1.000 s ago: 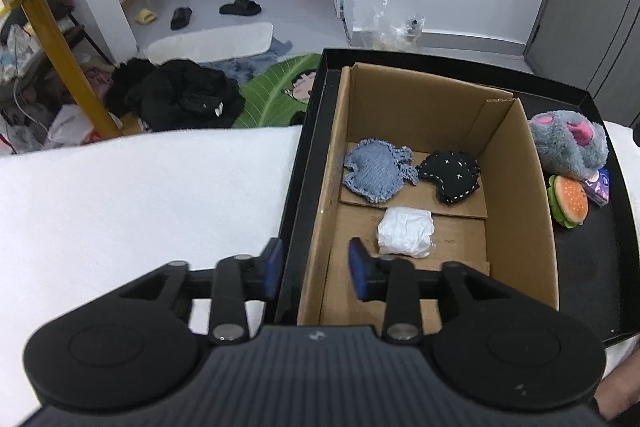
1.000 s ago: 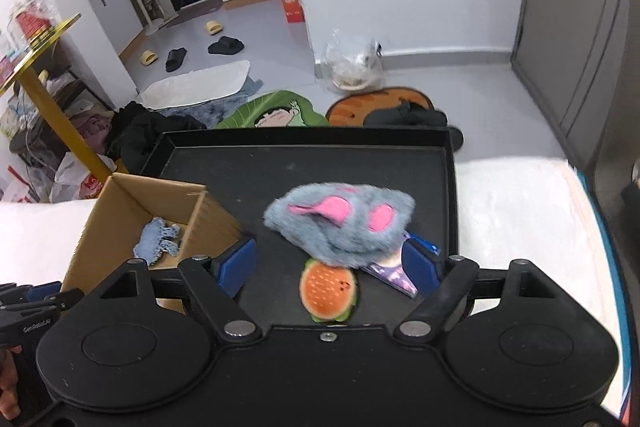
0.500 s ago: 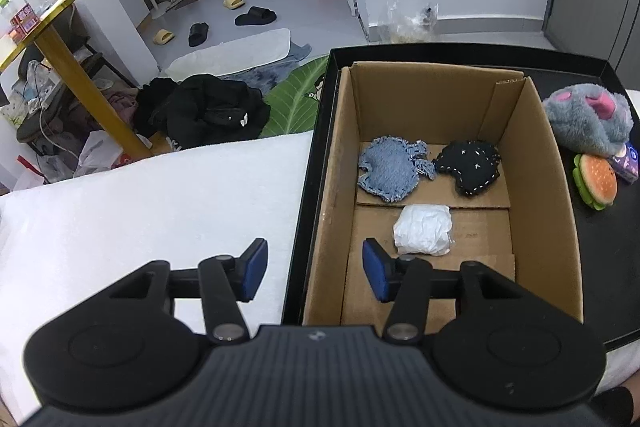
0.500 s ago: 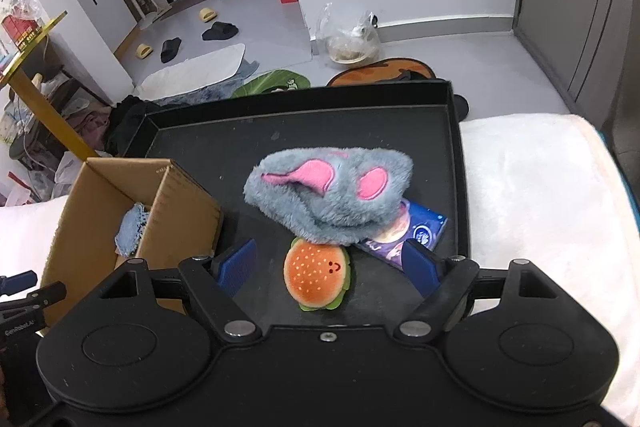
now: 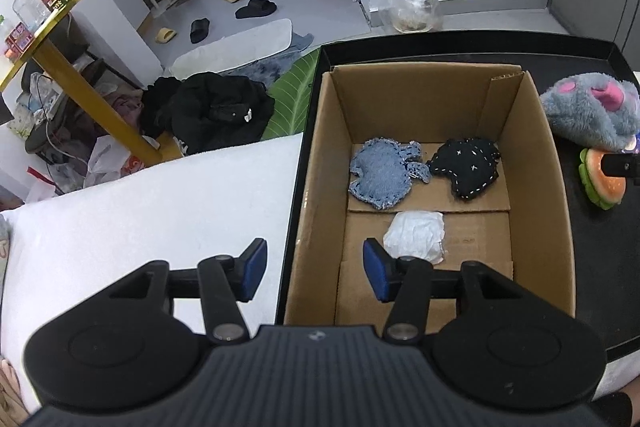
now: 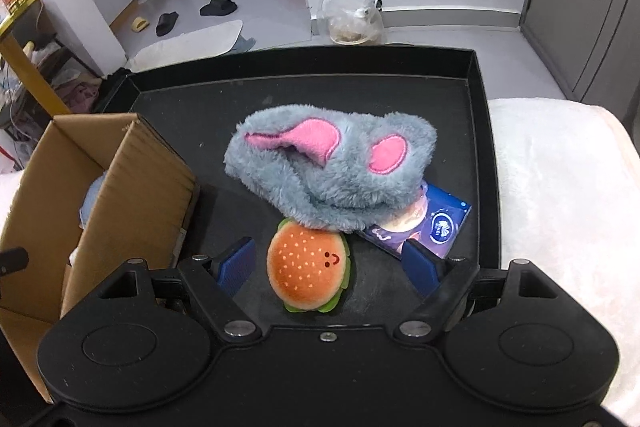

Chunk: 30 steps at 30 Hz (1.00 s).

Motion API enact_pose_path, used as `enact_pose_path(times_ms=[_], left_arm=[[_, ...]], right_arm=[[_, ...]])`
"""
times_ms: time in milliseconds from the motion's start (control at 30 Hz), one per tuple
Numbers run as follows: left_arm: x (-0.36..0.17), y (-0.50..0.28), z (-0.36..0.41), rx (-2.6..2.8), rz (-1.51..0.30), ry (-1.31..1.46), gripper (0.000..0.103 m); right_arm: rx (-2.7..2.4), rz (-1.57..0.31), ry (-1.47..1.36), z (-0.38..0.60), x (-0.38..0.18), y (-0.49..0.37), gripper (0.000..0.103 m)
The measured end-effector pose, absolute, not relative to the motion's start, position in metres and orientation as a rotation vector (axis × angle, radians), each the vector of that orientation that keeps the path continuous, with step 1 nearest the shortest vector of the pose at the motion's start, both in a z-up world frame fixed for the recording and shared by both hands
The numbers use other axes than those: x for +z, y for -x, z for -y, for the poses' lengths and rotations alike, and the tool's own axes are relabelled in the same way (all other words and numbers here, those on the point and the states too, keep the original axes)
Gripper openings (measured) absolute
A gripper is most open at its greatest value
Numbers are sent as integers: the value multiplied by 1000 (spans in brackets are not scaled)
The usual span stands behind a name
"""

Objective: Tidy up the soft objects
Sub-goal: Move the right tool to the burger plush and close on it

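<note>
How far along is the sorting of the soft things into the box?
Done: denim patch, black patch and white wad lie in the box. In hand: nothing; the right tongs stand open around the burger, not gripping. Left: burger and grey plush, both on the tray.

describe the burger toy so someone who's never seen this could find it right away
Start at the black tray and look just right of the cardboard box. The burger plush lies at the near edge of the grey furry toy, the only round orange thing there, with a green frill and a small smiley face.
</note>
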<state>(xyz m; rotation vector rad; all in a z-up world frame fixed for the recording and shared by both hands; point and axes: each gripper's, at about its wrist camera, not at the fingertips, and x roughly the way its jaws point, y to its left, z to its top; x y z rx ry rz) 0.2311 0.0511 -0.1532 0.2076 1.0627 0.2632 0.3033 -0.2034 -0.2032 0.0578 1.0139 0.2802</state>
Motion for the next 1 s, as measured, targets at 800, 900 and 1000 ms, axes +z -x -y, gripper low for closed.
enact_pose_path(times_ms=[800,900,1000], left_arm=[[-150,-232,-38,269,-1073,-203,55],[-151,-230,-40,268,-1070,-198,55],[-150,-230,-43,267,-1069,-180,55]], right_arm=[[341,-1042,23,205,-200,-297,26],[332,-1016,31,199,-198,-295,65],[355,-987,47,192,-196,-295,71]])
